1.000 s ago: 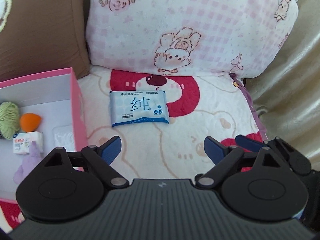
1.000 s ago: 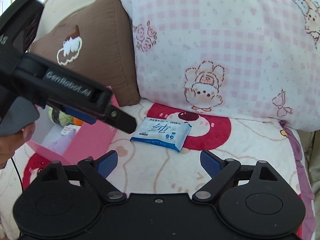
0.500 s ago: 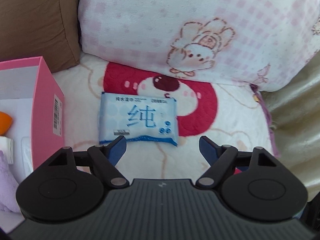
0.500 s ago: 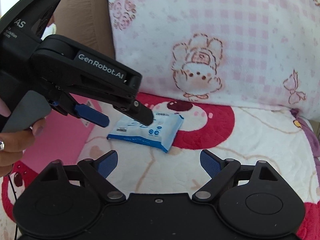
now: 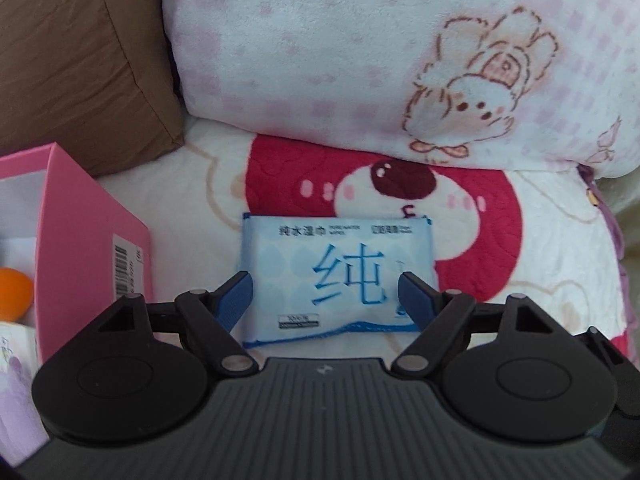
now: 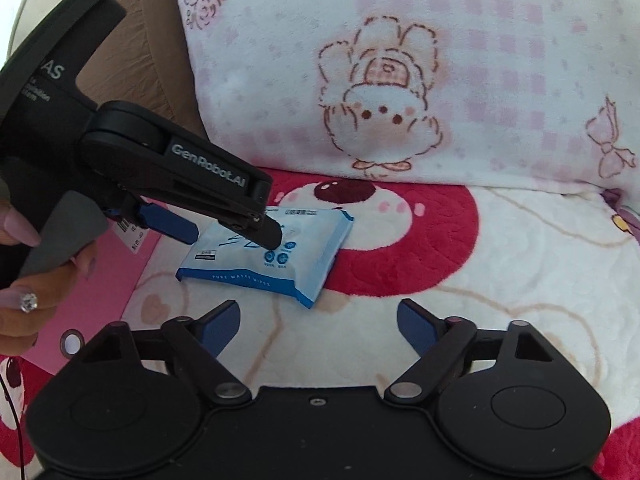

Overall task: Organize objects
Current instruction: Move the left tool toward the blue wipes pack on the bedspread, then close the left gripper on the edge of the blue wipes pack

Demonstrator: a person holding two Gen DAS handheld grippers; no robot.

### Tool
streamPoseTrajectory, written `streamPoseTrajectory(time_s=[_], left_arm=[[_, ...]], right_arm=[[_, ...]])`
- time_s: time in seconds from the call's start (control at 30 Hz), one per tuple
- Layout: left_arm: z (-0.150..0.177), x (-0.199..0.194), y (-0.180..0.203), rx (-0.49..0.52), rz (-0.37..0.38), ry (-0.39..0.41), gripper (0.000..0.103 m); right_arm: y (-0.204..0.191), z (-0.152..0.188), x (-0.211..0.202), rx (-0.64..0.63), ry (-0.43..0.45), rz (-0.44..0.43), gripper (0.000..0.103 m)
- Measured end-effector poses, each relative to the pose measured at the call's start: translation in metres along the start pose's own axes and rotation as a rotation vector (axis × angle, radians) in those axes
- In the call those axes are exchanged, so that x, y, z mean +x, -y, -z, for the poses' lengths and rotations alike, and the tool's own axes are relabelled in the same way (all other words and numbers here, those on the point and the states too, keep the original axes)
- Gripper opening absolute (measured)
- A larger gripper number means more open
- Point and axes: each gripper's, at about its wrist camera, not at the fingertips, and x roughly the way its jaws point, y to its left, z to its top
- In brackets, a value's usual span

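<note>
A light-blue pack of wet wipes (image 5: 336, 276) lies flat on the red-and-cream blanket. My left gripper (image 5: 326, 298) stands over it, pointing steeply down. Its left finger sits at the pack's left edge and its right finger over the pack's right end; the pads do not press on it. In the right wrist view the left gripper (image 6: 232, 236) hangs above the wet wipes (image 6: 276, 260), held by a person's hand (image 6: 24, 280). My right gripper (image 6: 318, 326) is a little short of the pack, its jaws closing with nothing between them.
A pink open box (image 5: 92, 240) stands just left of the pack, with an orange ball (image 5: 14, 292) and other small items inside. A pink-checked pillow (image 5: 400, 60) and a brown cushion (image 5: 80, 60) close off the back.
Both grippers have come down and forward toward the wet wipes. The left one now straddles the pack, which lay well ahead of it before. Both pairs of jaws have narrowed.
</note>
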Motion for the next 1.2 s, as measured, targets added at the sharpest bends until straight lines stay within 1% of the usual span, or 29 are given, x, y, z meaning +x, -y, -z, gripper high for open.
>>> streamPoseTrajectory(time_s=[0.03, 0.1, 0.2, 0.4, 0.5, 0.6, 0.63, 0.67, 0.73, 0.8, 0.93, 1.0, 1.07, 1.1, 1.13, 1.17, 1.2], left_arm=[[-0.001, 0.002, -0.002, -0.008, 0.01, -0.002, 0.08], [0.0, 0.005, -0.005, -0.022, 0.022, -0.006, 0.08], [0.001, 0.007, -0.002, -0.004, 0.017, 0.001, 0.08], [0.004, 0.01, -0.002, 0.0, 0.018, 0.008, 0.08], [0.007, 0.012, -0.004, 0.004, 0.027, 0.012, 0.08], [0.009, 0.011, -0.003, 0.015, 0.023, 0.021, 0.08], [0.011, 0.01, -0.001, 0.018, 0.02, 0.022, 0.08], [0.011, 0.009, -0.001, 0.018, 0.022, 0.024, 0.079], [0.014, 0.007, -0.001, 0.012, 0.048, 0.026, 0.079], [0.018, 0.004, 0.0, 0.019, 0.076, 0.027, 0.079], [0.027, 0.001, 0.007, 0.055, 0.105, 0.022, 0.079], [0.031, -0.001, 0.013, 0.069, 0.13, 0.004, 0.079], [0.034, -0.004, 0.017, 0.06, 0.16, -0.015, 0.07], [0.035, -0.006, 0.021, 0.07, 0.153, -0.015, 0.06], [0.035, -0.007, 0.026, 0.094, 0.136, -0.004, 0.055], [0.035, -0.007, 0.028, 0.108, 0.121, 0.006, 0.054], [0.034, -0.005, 0.028, 0.1, 0.119, 0.006, 0.054]], right_arm=[[-0.002, 0.0, 0.002, -0.014, -0.002, -0.001, 0.074], [-0.006, -0.001, 0.007, -0.031, -0.009, -0.006, 0.071], [-0.011, -0.004, 0.013, -0.05, -0.014, -0.015, 0.063], [-0.014, -0.008, 0.025, -0.055, -0.025, -0.011, 0.057], [-0.013, -0.006, 0.035, -0.06, -0.059, -0.017, 0.048], [-0.012, -0.004, 0.035, -0.048, -0.051, -0.016, 0.044], [-0.011, -0.004, 0.035, -0.041, -0.051, -0.013, 0.04], [-0.01, -0.004, 0.034, -0.035, -0.051, -0.009, 0.038], [-0.009, -0.005, 0.031, -0.037, -0.06, 0.002, 0.031], [-0.01, -0.005, 0.023, -0.054, -0.068, 0.018, 0.031], [-0.005, 0.001, 0.011, -0.068, -0.092, 0.005, 0.031], [-0.003, 0.005, 0.004, -0.078, -0.107, -0.002, 0.031], [0.0, 0.011, -0.001, -0.081, -0.117, -0.009, 0.034], [0.001, 0.015, -0.004, -0.08, -0.117, -0.005, 0.037], [0.002, 0.018, -0.005, -0.095, -0.134, 0.004, 0.04], [0.0, 0.02, -0.005, -0.124, -0.145, 0.013, 0.04], [-0.001, 0.022, -0.007, -0.15, -0.14, 0.025, 0.04]])
